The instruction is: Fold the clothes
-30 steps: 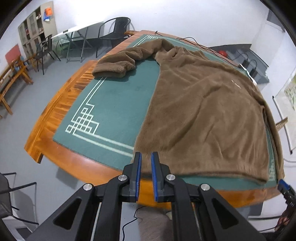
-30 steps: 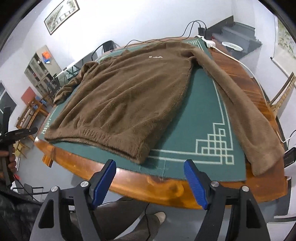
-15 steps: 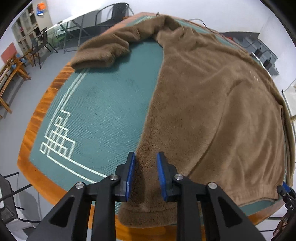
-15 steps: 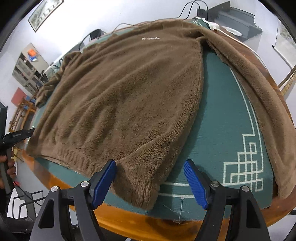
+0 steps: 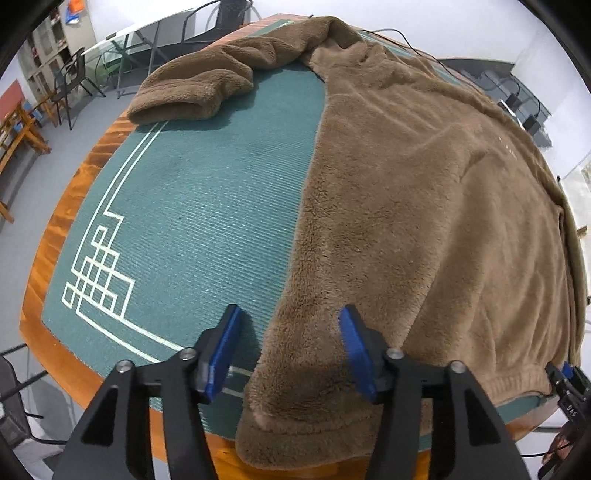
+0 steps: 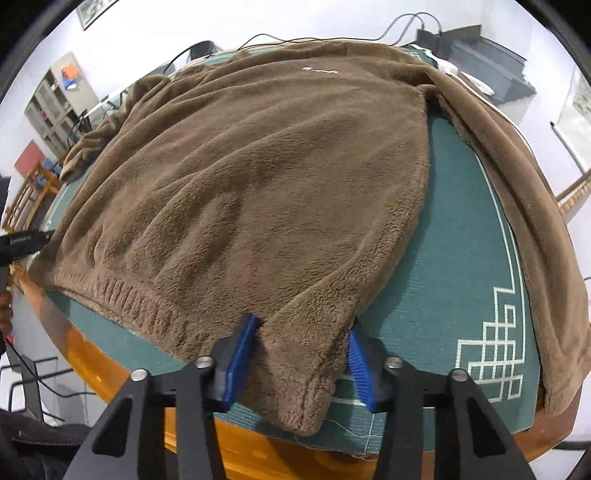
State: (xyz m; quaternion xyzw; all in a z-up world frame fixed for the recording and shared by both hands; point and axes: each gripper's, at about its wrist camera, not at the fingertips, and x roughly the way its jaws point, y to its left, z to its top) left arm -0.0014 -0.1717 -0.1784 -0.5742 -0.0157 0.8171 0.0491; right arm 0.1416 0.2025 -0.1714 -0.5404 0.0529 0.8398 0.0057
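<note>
A brown fleece sweater [image 5: 424, 221] lies flat, front up, on the green mat [image 5: 203, 203]. Its left sleeve [image 5: 199, 92] is bunched at the far left, and its right sleeve [image 6: 535, 221] trails along the table's right edge. My left gripper [image 5: 288, 347] points down over the sweater's near left hem corner. Its jaws are opening: one pad stands over the mat and the other over the fleece, with the side edge between them. My right gripper [image 6: 299, 350] straddles the near right hem corner [image 6: 295, 387]. Its jaws are closing, with fleece between the pads.
The mat covers a wooden table whose rim [image 5: 48, 236] shows along the near and left sides. Chairs [image 5: 74, 74] and shelves stand beyond on the left. Cables [image 6: 406, 18] and a power strip lie at the table's far end. Dark trousers [image 6: 33, 454] show below.
Both grippers have come down and forward onto the hem corners. The left jaws went from shut to spread. The right jaws narrowed around the right corner.
</note>
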